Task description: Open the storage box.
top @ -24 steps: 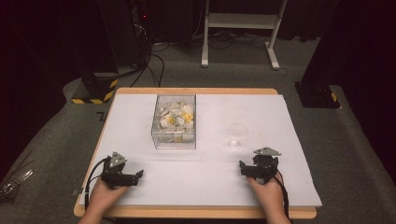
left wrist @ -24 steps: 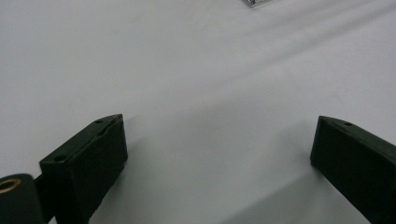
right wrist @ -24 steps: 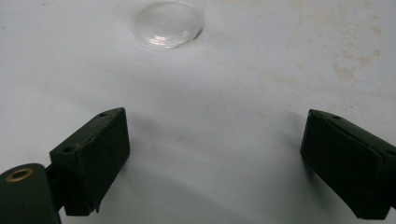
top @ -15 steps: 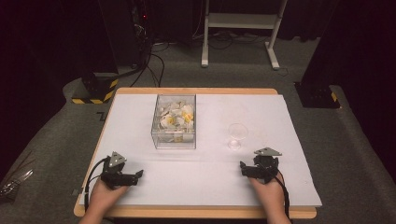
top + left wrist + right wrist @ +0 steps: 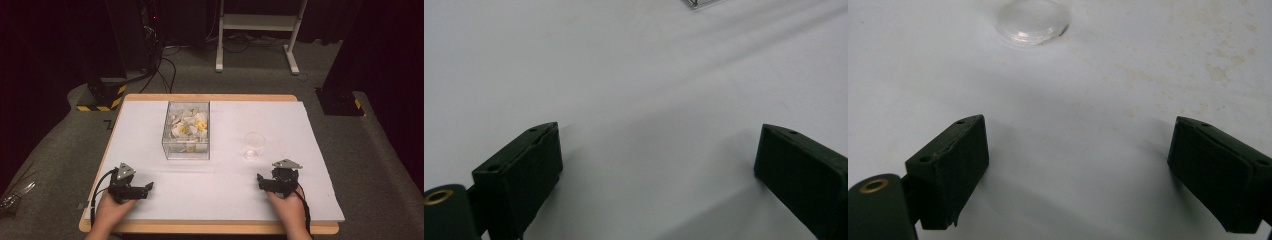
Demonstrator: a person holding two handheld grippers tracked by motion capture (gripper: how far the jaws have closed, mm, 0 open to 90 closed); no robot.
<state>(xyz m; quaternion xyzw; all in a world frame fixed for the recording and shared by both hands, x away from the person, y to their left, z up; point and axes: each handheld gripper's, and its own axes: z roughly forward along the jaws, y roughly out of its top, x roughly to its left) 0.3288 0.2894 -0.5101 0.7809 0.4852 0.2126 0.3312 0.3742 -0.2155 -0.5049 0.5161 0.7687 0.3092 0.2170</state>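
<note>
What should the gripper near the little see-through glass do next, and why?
Probably the right gripper should slide forward toward the small clear stemmed glass. Its black fingers stand wide open with nothing between them, resting low over the white table cover, and the glass stands upright just ahead of it, apart from the clear box of white and yellow pieces.
</note>
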